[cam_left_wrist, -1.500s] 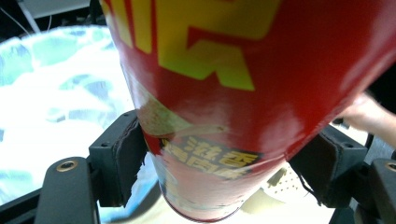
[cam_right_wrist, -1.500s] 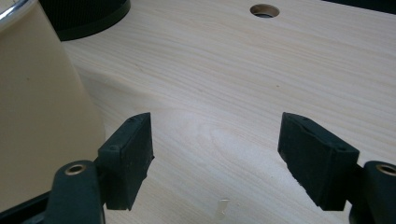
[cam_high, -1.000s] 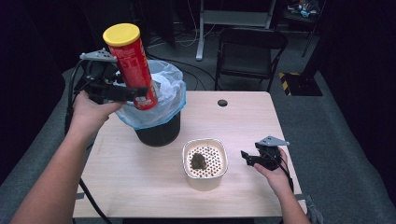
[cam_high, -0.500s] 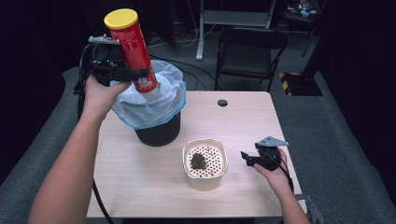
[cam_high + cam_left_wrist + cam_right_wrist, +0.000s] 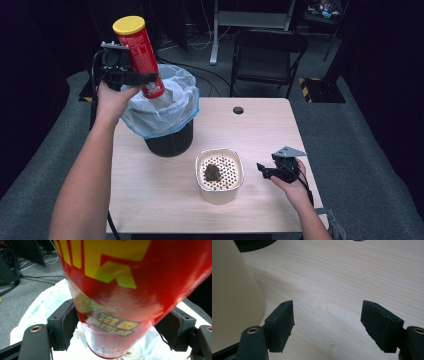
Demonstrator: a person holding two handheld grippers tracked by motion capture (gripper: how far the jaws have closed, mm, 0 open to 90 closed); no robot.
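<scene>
Left gripper raised, jaws clamped, right gripper low, jaws apart

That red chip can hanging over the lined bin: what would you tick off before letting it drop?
1. Left gripper pads clamp the red chip can: ok.
2. Can's lower end above the bin's bag opening: ok.
3. Yellow lid on: ok.
4. Room inside the bag: cannot tell.
5. Right gripper open, resting apart from the cream strainer bowl: ok.
</scene>
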